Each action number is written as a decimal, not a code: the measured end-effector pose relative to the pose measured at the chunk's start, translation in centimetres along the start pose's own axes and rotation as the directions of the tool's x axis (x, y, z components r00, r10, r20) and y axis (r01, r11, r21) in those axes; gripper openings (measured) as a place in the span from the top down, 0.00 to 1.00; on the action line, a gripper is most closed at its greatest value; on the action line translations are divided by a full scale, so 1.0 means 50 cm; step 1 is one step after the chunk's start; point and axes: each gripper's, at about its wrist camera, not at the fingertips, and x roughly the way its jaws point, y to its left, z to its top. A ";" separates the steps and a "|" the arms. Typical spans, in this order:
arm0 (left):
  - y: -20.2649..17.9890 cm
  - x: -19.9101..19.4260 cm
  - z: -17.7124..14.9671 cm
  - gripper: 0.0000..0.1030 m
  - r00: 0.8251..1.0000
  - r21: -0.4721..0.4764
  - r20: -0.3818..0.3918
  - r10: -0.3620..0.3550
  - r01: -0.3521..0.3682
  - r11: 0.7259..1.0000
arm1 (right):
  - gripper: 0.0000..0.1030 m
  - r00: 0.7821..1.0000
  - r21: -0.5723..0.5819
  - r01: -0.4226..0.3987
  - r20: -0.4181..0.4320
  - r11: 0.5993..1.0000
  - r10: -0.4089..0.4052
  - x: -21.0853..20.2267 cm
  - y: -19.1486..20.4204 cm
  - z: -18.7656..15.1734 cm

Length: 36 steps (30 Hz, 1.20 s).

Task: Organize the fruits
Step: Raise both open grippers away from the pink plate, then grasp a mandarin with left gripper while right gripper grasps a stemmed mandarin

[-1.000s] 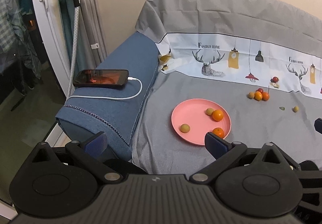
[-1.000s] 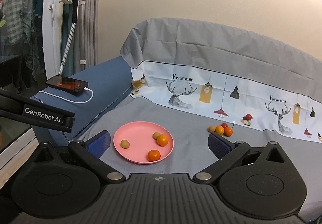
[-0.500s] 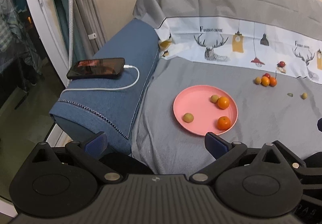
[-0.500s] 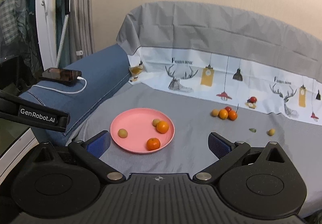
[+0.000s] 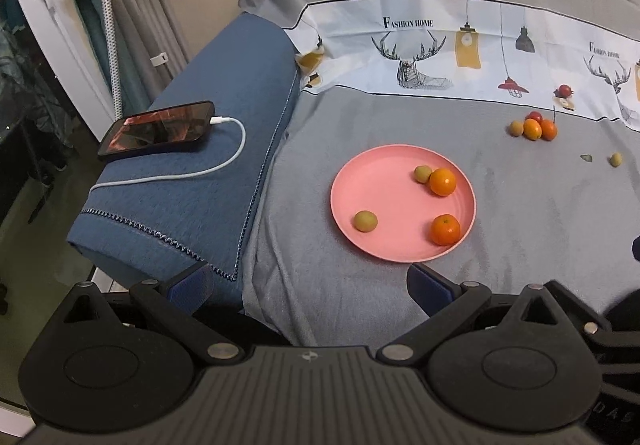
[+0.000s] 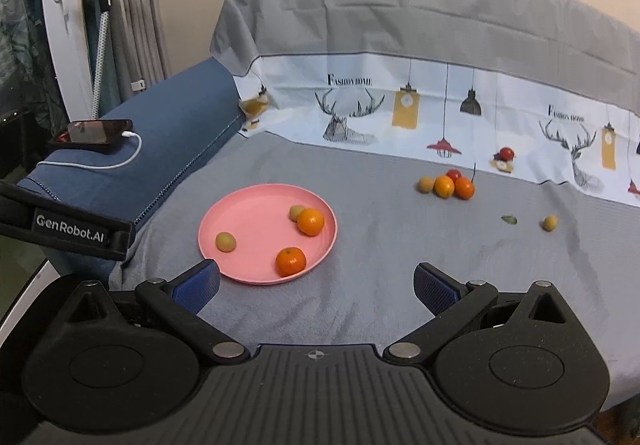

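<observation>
A pink plate (image 5: 380,181) (image 6: 256,213) lies on the grey sofa cover and holds two oranges (image 5: 443,181) (image 6: 291,261) and two small yellow-green fruits (image 5: 365,220) (image 6: 225,241). A loose cluster of oranges and a red fruit (image 5: 534,127) (image 6: 450,184) lies farther back on the right. One small yellow fruit (image 5: 616,159) (image 6: 550,222) lies alone beside a green leaf (image 6: 509,220). My left gripper (image 5: 310,285) is open and empty, near the plate's front edge. My right gripper (image 6: 316,287) is open and empty, just right of the plate's front.
A phone (image 5: 158,128) (image 6: 94,131) on a white charging cable (image 5: 224,161) lies on the blue armrest (image 5: 192,205) to the left. A printed white-and-grey cover drapes the sofa back (image 6: 420,45). A window frame and curtains (image 5: 132,25) stand at far left.
Both grippers have moved forward and tilted down toward the seat, so the plate and the fruits appear nearer. Both stayed open. The fruits have not moved.
</observation>
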 end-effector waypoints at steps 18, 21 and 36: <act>-0.110 0.111 0.118 0.00 0.996 0.026 -0.066 -0.057 0.059 0.998 | 0.01 0.986 0.152 0.168 -0.008 0.974 -0.169 0.147 -0.171 0.035; -0.156 0.155 0.161 0.00 0.993 0.041 -0.083 -0.084 0.087 0.995 | 0.01 0.975 0.187 0.220 -0.015 0.957 -0.222 0.212 -0.241 0.049; -0.311 0.372 0.326 0.00 0.992 0.092 -0.117 -0.047 0.058 0.994 | 0.03 0.941 0.320 0.339 -0.101 0.885 -0.324 0.617 -0.482 0.111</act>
